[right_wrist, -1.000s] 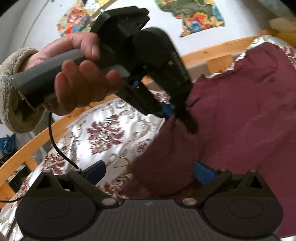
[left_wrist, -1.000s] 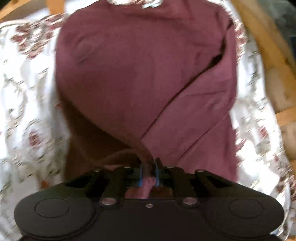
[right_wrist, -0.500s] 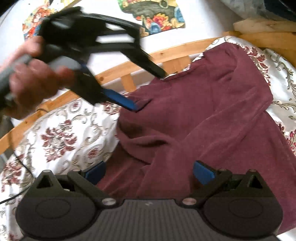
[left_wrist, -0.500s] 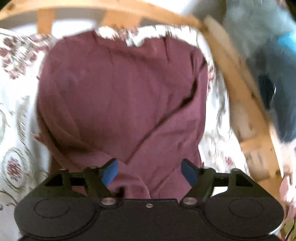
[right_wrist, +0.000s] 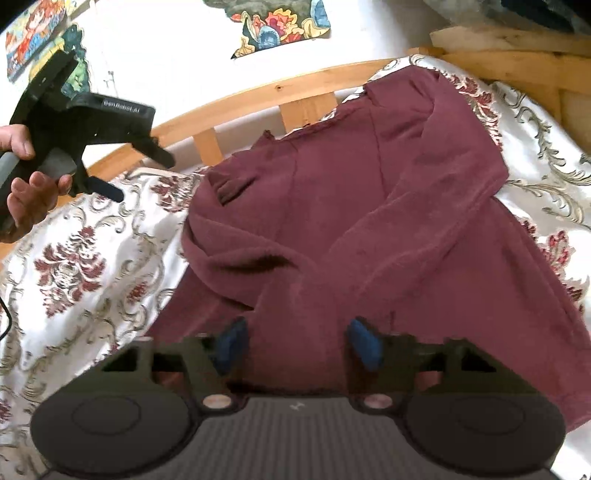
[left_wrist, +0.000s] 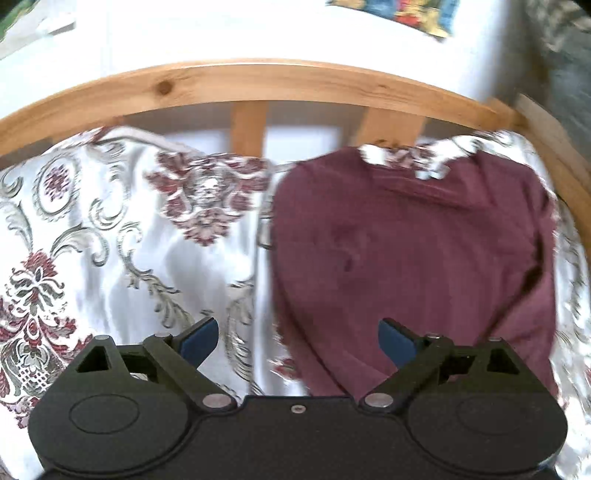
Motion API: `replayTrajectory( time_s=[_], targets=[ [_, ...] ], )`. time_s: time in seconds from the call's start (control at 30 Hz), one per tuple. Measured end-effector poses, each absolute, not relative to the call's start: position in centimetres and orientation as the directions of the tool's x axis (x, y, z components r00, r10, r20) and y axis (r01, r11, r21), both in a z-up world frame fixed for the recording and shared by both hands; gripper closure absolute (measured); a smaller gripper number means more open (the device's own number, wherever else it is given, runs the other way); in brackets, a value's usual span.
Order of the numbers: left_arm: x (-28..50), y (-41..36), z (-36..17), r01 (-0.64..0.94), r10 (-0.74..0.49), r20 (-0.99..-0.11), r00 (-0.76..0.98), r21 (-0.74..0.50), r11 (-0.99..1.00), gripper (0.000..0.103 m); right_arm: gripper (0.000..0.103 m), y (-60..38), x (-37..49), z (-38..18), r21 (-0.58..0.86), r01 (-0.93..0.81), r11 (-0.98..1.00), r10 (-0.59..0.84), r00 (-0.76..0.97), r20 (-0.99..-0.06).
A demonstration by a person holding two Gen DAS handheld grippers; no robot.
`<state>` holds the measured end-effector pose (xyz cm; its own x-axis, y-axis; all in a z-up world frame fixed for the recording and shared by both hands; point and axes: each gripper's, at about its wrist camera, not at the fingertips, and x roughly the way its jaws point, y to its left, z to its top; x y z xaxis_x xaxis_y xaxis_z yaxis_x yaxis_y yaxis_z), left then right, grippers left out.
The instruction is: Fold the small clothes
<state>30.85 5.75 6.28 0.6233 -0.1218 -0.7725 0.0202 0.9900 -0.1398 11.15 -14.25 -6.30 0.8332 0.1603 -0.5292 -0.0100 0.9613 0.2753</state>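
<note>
A maroon sweater (right_wrist: 369,221) lies on the patterned bedspread with both sleeves folded across its front. My right gripper (right_wrist: 297,345) sits low at the sweater's near edge. Its jaws are closing, with maroon fabric between the blue pads (right_wrist: 364,345); the pads are blurred and I cannot see them pressing. My left gripper (left_wrist: 297,339) hovers above the bedspread at the left edge of the sweater (left_wrist: 406,258). Its jaws are opening wide with nothing between them. The right wrist view shows the left gripper (right_wrist: 142,177) far left, held by a hand (right_wrist: 26,199), clear of the sweater.
A white bedspread (left_wrist: 110,240) with red and grey flourishes covers the bed. A curved wooden rail (left_wrist: 258,81) with slats runs along the far edge, against a white wall. Colourful pictures (right_wrist: 280,26) hang on that wall. Wooden boards (right_wrist: 517,48) stand at the far right.
The left gripper let go of the sleeve, opened wide and drew away to the left. The sleeve now lies across the sweater. The right gripper's jaws narrowed around fabric at the near edge.
</note>
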Motion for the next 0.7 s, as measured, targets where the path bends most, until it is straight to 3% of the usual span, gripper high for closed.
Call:
replayTrajectory(
  time_s=[0.03, 0.1, 0.33, 0.57, 0.6, 0.63, 0.7],
  targets=[
    [31.3, 6.2, 6.0, 0.004, -0.119, -0.769, 0.628, -0.15, 0.989, 0.009, 0.084, -14.5, 11.1, -6.3, 0.281, -0.01, 0.96, 0.164, 0.832, -0.531],
    [32.1, 6.5, 5.7, -0.011, -0.125, -0.762, 0.636, -0.171, 0.985, 0.011, 0.097, -14.6, 11.0, -6.1, 0.277, -0.011, 0.961, 0.161, 0.837, -0.523],
    [34.2, 6.3, 5.6, 0.004, -0.137, -0.745, 0.653, -0.177, 0.984, 0.012, 0.098, -17.0, 8.7, -1.9, 0.08, -0.031, 0.996, 0.058, 0.93, -0.363],
    [36.9, 6.6, 7.2, -0.007, -0.088, -0.82, 0.565, -0.111, 0.994, 0.012, 0.096, -20.5, 10.8, -3.5, 0.017, -0.029, 0.999, 0.033, 0.91, -0.414],
    [37.2, 6.5, 7.4, -0.001, -0.072, -0.835, 0.545, -0.087, 0.996, 0.012, 0.088, -21.0, 11.0, -3.5, 0.026, -0.038, 0.999, 0.045, 0.908, -0.417],
    [37.5, 6.2, 7.6, 0.01, -0.061, -0.846, 0.53, -0.066, 0.998, 0.012, 0.062, -21.6, 11.1, -3.6, 0.045, -0.047, 0.998, 0.062, 0.906, -0.419],
    [38.4, 5.5, 7.9, 0.043, -0.051, -0.86, 0.508, -0.034, 0.998, 0.012, 0.032, -22.8, 10.9, -3.9, 0.092, -0.053, 0.994, 0.086, 0.909, -0.408]
  ],
)
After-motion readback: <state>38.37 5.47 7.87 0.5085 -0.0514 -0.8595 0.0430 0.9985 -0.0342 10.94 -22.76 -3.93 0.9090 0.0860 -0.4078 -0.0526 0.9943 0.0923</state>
